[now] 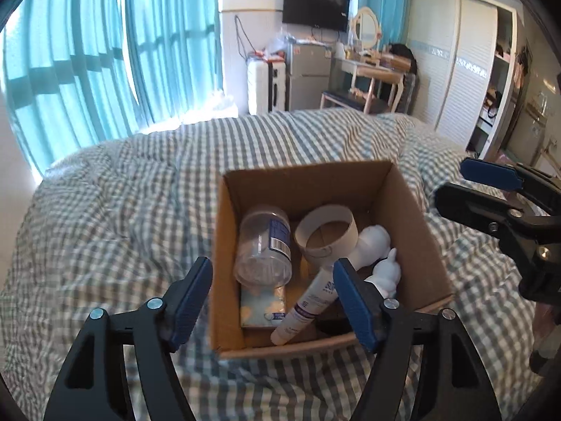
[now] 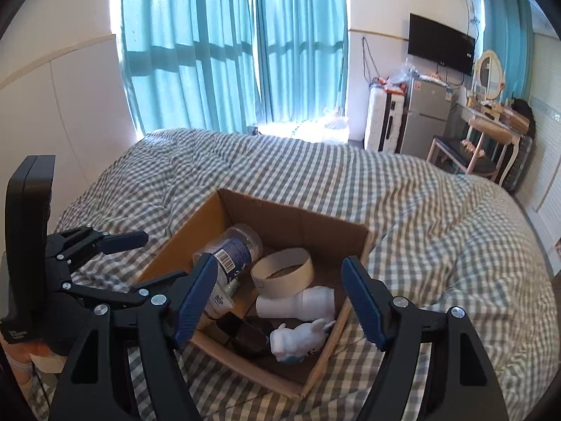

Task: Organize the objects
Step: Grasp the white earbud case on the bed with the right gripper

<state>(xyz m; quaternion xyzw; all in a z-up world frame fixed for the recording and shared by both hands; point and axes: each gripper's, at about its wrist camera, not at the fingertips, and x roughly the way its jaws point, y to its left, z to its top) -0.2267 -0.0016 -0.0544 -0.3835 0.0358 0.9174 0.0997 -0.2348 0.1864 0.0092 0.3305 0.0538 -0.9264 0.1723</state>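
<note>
An open cardboard box (image 1: 308, 172) sits on the checked bed cover. Inside lie a clear plastic jar (image 1: 263, 245), a cardboard ring (image 1: 326, 235), a white bottle (image 1: 373, 242), a white rabbit figure (image 1: 387, 275), a white tube (image 1: 308, 308) and a tissue pack (image 1: 261, 307). My left gripper (image 1: 273, 266) hangs open over the box's near side, nothing between its pads. My right gripper (image 2: 279, 261) is open too, above the box (image 2: 298, 221), with the jar (image 2: 235, 249), ring (image 2: 284, 273) and rabbit (image 2: 301, 340) below it. Each gripper shows in the other's view: the right gripper (image 1: 454, 180), the left gripper (image 2: 163, 254).
The grey-and-white checked duvet (image 1: 122, 210) spreads around the box on all sides. A dark object (image 2: 245, 336) lies in the box's near corner. Teal curtains (image 2: 196, 70), a small fridge (image 2: 424, 119) and a dressing table (image 2: 491, 133) stand beyond the bed.
</note>
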